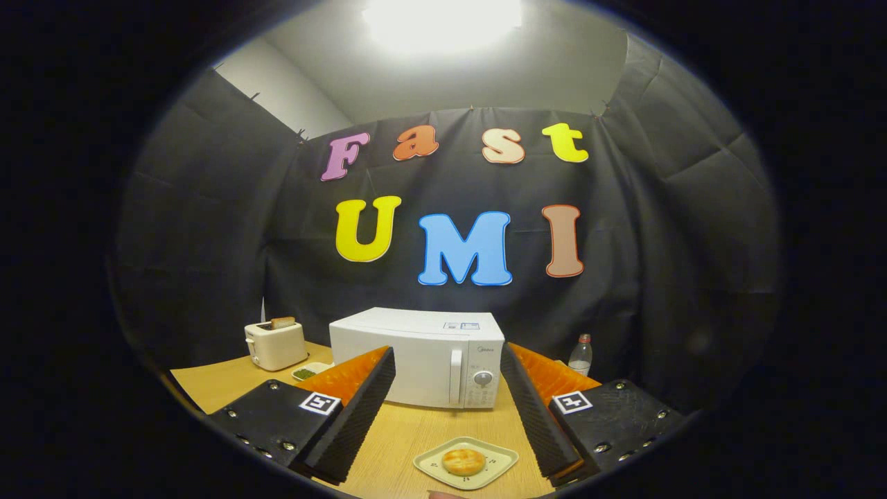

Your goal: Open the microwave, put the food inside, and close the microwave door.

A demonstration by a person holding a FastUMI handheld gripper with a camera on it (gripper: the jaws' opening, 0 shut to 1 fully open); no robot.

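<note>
Microwave (pixel 423 357) sits shut mid-table toward the back edge, the food (pixel 463 461) on its plate (pixel 500 454) at the front edge. Gripper (pixel 447 402) is spread wide, holding nothing (good). I'd hook the handle (pixel 455 376) squarely and swing gently.

We see plate (pixel 466 462) with bun (pixel 463 461) at 6 o'clock between the fingers (pixel 360 409), microwave (pixel 416 355) at 12, toaster (pixel 275 344) at 10, bottle (pixel 581 355) at 2.

white microwave (pixel 416 355), cream toaster (pixel 276 344), golden food (pixel 463 461) on pale plate (pixel 500 454), tan wood table (pixel 409 433)
</note>
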